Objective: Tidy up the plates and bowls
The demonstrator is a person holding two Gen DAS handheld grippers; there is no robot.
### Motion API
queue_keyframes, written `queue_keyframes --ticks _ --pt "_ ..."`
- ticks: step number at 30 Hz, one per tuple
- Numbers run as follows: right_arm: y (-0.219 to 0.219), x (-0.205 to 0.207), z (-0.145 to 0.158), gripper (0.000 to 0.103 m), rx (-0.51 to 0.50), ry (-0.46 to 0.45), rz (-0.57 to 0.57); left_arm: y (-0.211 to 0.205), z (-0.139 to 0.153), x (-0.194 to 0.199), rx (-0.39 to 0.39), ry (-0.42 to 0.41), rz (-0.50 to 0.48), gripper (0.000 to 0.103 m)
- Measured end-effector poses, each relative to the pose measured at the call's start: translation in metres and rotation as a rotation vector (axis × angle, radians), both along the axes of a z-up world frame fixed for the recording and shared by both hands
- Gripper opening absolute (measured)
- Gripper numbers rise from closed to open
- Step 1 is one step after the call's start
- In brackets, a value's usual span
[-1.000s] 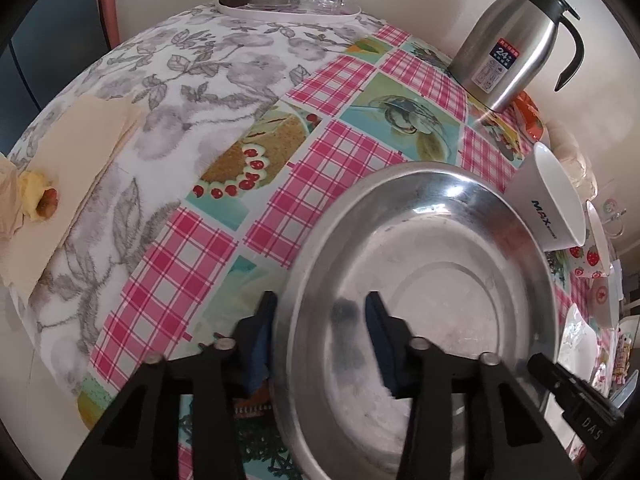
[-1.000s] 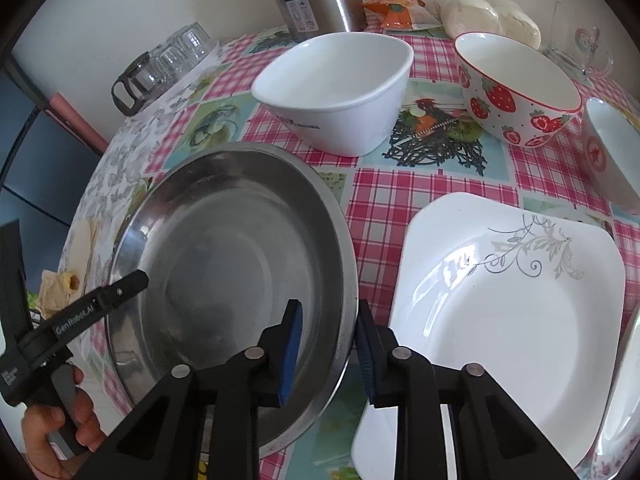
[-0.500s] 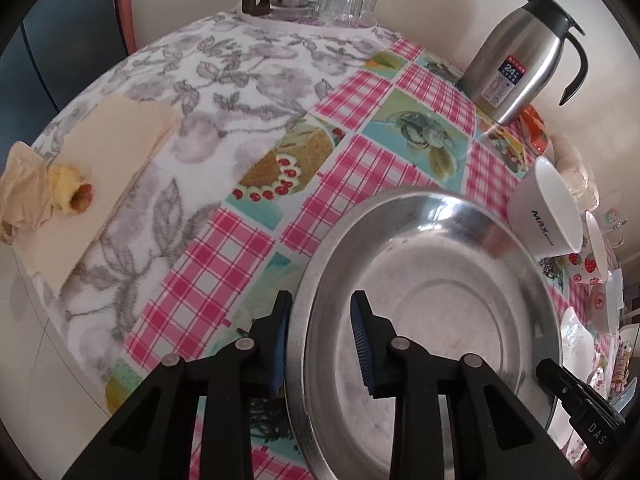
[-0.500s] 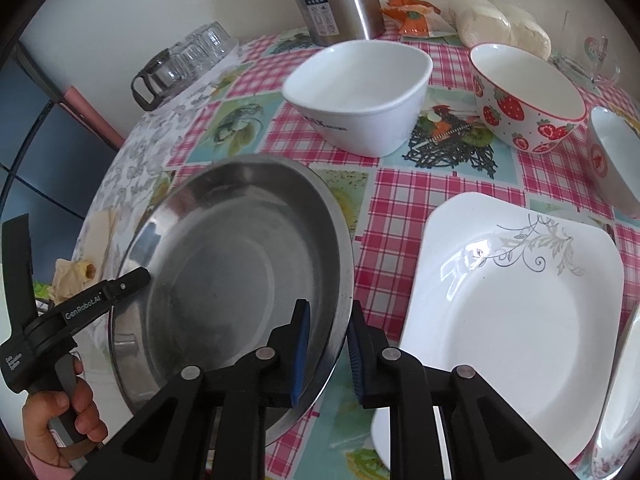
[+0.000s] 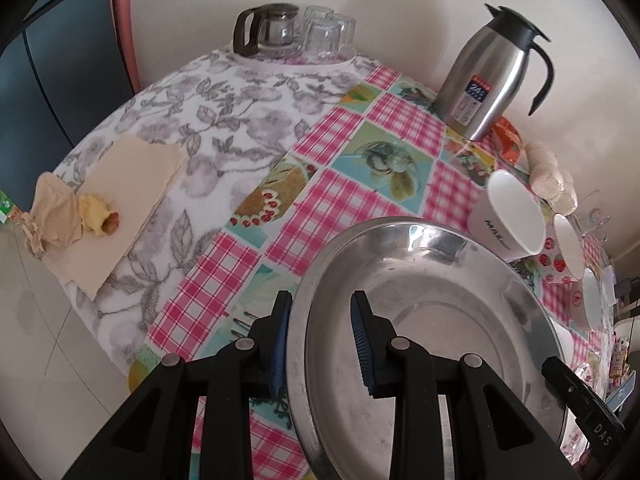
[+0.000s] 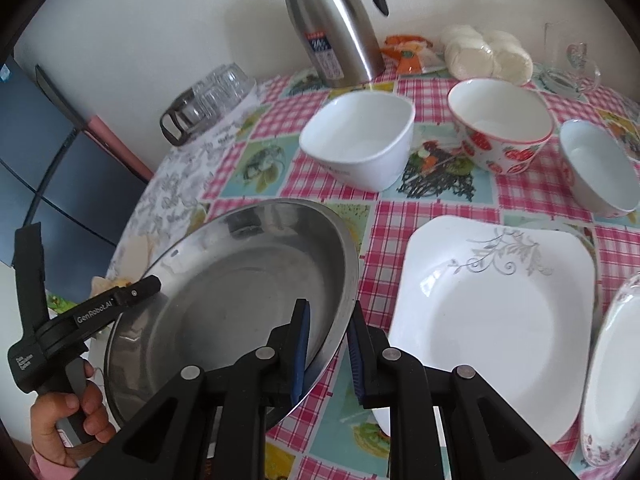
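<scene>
We hold a steel plate point(image 6: 240, 288) between both tools, tilted above the table point(image 6: 432, 208). Our left hand-held gripper point(image 5: 320, 336) straddles the plate's rim at nine o'clock, its blue pads point(image 5: 362, 336) on either side of the metal; we cannot tell whether they press it. Our right hand-held gripper point(image 6: 328, 344) straddles the rim at four o'clock, the inner pad against the plate, the outer pad just beside it. At three o'clock from the steel plate lies a white square plate point(image 6: 492, 320). Toward one o'clock stand a white bowl point(image 6: 360, 148), a strawberry bowl point(image 6: 500, 128) and a small bowl point(image 6: 596, 168). A steel flask point(image 6: 332, 28) stands at twelve o'clock.
</scene>
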State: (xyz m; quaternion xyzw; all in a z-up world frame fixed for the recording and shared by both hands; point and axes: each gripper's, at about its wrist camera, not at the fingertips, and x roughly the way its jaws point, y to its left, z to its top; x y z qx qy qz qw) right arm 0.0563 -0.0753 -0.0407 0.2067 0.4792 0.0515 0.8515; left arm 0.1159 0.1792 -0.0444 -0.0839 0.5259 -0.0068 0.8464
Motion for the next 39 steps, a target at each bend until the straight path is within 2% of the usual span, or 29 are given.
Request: queue_keyframes --ticks 9,19,29,39 --pt "-0.035 -0.026 0.030 0.020 0.004 -0.096 -0.094 -0.044 0.037 -0.011 0.013 -0.053 -0.058 0.031" --pt "-0.095 -0.062 0.052 0.020 0.004 -0.170 -0.258 -0.115 0.066 -0.022 0.011 -0.096 -0.155 0.031" --pt "-0.149 -0.093 0.062 0.021 -0.022 -0.209 -0.407 -0.178 0.078 -0.031 -0.009 -0.113 -0.232 0.031" --pt "-0.183 -0.114 0.062 0.022 -0.040 -0.212 -0.501 -0.218 0.070 -0.034 -0.065 -0.085 -0.271 0.031"
